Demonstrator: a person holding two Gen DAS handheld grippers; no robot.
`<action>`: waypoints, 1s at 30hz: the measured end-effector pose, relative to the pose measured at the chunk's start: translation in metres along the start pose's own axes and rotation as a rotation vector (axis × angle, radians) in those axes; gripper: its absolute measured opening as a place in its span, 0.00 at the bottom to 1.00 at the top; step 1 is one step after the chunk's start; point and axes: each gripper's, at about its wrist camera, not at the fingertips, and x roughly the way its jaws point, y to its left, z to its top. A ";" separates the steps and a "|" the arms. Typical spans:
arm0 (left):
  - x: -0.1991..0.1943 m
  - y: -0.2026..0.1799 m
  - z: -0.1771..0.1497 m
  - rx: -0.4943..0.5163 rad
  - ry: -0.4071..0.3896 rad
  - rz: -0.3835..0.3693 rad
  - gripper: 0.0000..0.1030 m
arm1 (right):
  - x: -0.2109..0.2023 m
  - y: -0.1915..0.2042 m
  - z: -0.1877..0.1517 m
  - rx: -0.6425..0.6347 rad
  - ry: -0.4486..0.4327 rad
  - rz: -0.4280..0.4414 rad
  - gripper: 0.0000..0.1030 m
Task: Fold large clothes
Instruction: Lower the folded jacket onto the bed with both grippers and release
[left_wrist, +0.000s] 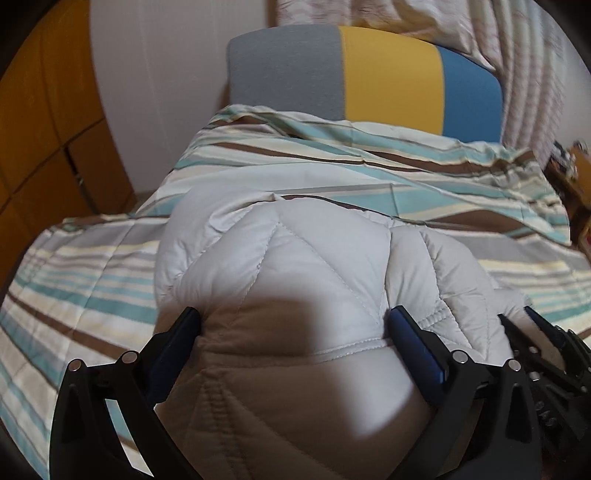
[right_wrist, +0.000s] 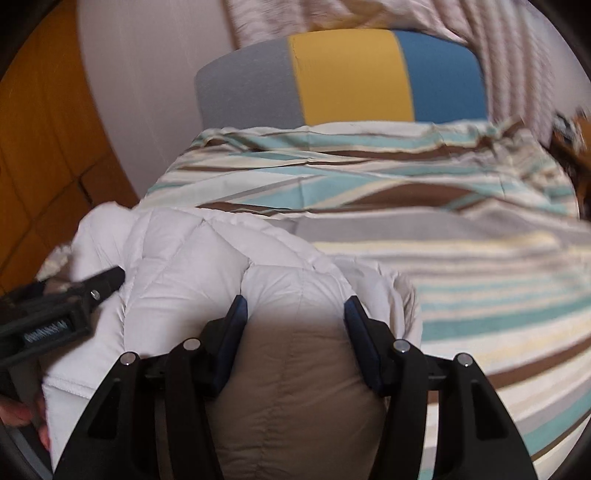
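One pale quilted jacket (left_wrist: 280, 258) lies bunched on the bed's striped cover (left_wrist: 92, 280), directly ahead of and between both pairs of tongs; its sleeves, collar and full outline cannot be made out, since the padding is heaped and its near part runs under the cameras in shadow. The left tongs (left_wrist: 295, 325) stand fairly wide, with a thick fold of the jacket bulging between the two blue pads, which press into it on either side. The right tongs (right_wrist: 295, 314) sit at a middling width, their pads likewise sunk against a puffed section of the same jacket. In the left wrist view the right tongs show only as dark fingers cut off at the lower right edge; in the right wrist view the left tongs (right_wrist: 107, 282) appear partly, blurred, to the left, with a bit of a hand (right_wrist: 22, 413) at the frame's edge. Beyond the tongs stands one headboard (left_wrist: 369, 74) in three colour panels: grey, yellow, blue. The far right is too blurred to read.
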 end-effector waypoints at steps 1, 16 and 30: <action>0.004 -0.001 -0.003 0.002 -0.011 -0.006 0.97 | -0.004 -0.001 -0.002 0.010 -0.010 -0.009 0.53; -0.012 0.009 -0.020 -0.023 -0.036 -0.015 0.97 | -0.005 0.026 -0.001 -0.126 -0.018 -0.124 0.66; -0.119 0.002 -0.091 0.057 -0.152 0.168 0.97 | -0.098 0.041 -0.036 -0.160 -0.043 -0.091 0.97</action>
